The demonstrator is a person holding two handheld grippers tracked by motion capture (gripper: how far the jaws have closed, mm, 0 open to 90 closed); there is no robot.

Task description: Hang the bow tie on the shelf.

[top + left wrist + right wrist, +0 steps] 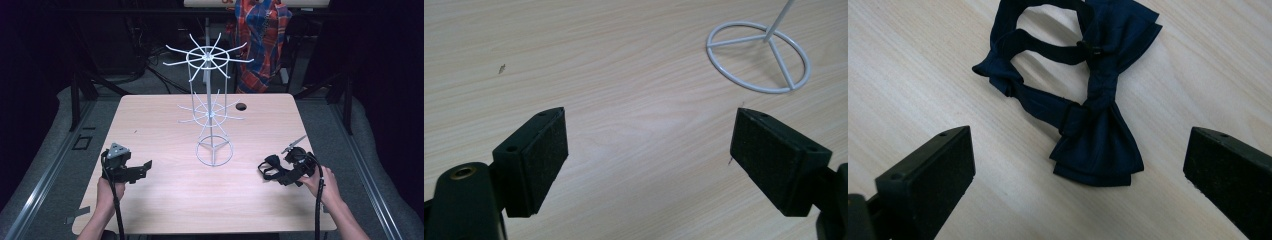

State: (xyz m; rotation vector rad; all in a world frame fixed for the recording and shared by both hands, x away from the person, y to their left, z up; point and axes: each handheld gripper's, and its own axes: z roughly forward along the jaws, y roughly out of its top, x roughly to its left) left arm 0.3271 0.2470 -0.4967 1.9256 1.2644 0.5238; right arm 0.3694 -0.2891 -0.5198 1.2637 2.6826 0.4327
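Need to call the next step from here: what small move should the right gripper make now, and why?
Probably ease the right gripper forward and down over the bow tie, then close. Its jaws stand open with the tie lying flat on the table just ahead of them, not yet gripped.

Both forearms are bare, no sleeves. The left hand-held gripper (142, 167) is black, topped by a grey three-cornered plate with dark dots, black cable trailing. The right hand-held gripper (267, 167) is black too, with broad, rough-faced pads (935, 180) and small screw holes.
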